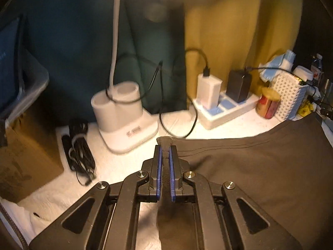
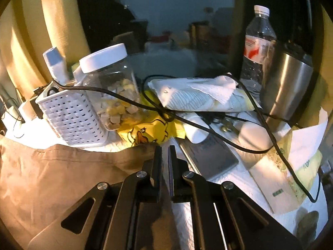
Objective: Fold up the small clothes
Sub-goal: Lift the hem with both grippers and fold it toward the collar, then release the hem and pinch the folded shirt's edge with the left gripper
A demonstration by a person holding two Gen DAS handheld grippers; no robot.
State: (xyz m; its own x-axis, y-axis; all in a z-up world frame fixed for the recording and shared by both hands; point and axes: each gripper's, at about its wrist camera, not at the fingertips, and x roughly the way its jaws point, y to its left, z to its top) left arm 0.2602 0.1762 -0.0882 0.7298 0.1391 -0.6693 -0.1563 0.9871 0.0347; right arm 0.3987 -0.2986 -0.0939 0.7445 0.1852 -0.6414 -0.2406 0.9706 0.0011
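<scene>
Pinching brown garment (image 1: 260, 166) corners: left gripper (image 1: 165, 150), right gripper (image 2: 165, 149) (both clamped)

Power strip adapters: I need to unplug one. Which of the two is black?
The black adapter is the right-hand one in the left wrist view, nearer the red can. The other, the white adapter, sits left of it on the power strip.

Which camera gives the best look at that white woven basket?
The right wrist view: the white woven basket sits close and sharp, beside a clear jar. The left wrist view shows it small and blurred at the far right edge.
</scene>
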